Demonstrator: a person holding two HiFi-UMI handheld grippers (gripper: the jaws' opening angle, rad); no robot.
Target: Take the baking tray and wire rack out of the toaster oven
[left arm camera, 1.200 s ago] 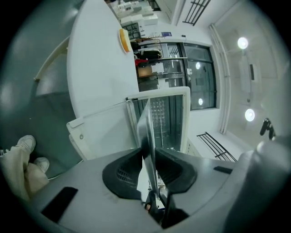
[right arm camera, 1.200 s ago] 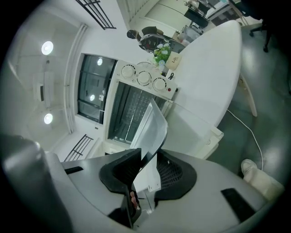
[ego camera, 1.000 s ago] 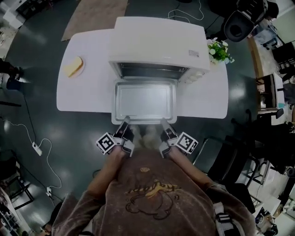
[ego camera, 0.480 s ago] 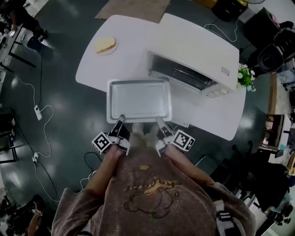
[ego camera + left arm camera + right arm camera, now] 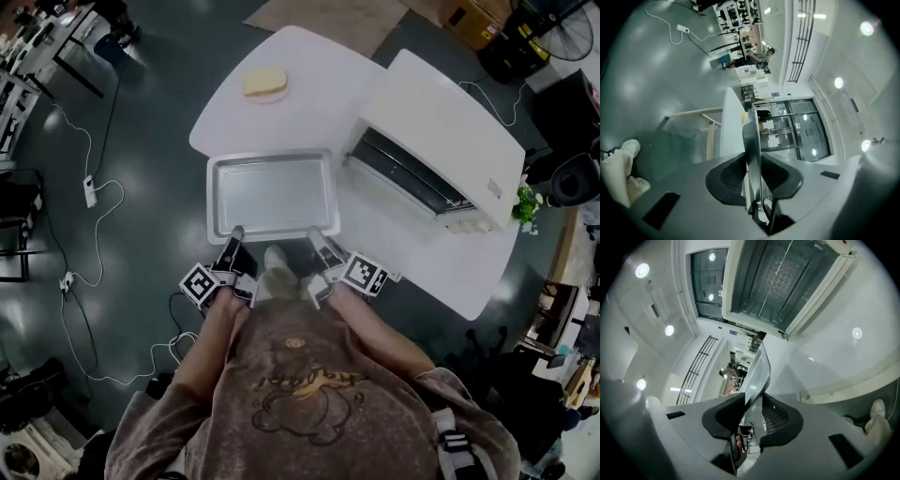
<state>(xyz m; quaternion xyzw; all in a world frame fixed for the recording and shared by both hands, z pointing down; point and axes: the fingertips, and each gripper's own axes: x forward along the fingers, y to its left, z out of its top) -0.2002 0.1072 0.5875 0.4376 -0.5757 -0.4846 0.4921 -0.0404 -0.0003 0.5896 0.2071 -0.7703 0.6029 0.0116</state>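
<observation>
Metal baking tray [image 5: 272, 192] hangs clear, left of the toaster oven [image 5: 450, 141], with the fingers of the left gripper [image 5: 235, 232] and right gripper [image 5: 316, 233] clamped on its near rim. Next, I judge: lower it flat onto the tabletop [image 5: 281, 122] beside the oven, then fetch the rack.

White table [image 5: 300, 117] carries 3 things: toaster oven [image 5: 459, 122] ahead-right of right gripper [image 5: 317, 234], potted plant [image 5: 527, 202] past it, bread plate [image 5: 265, 86] beyond left gripper [image 5: 234, 232].
</observation>
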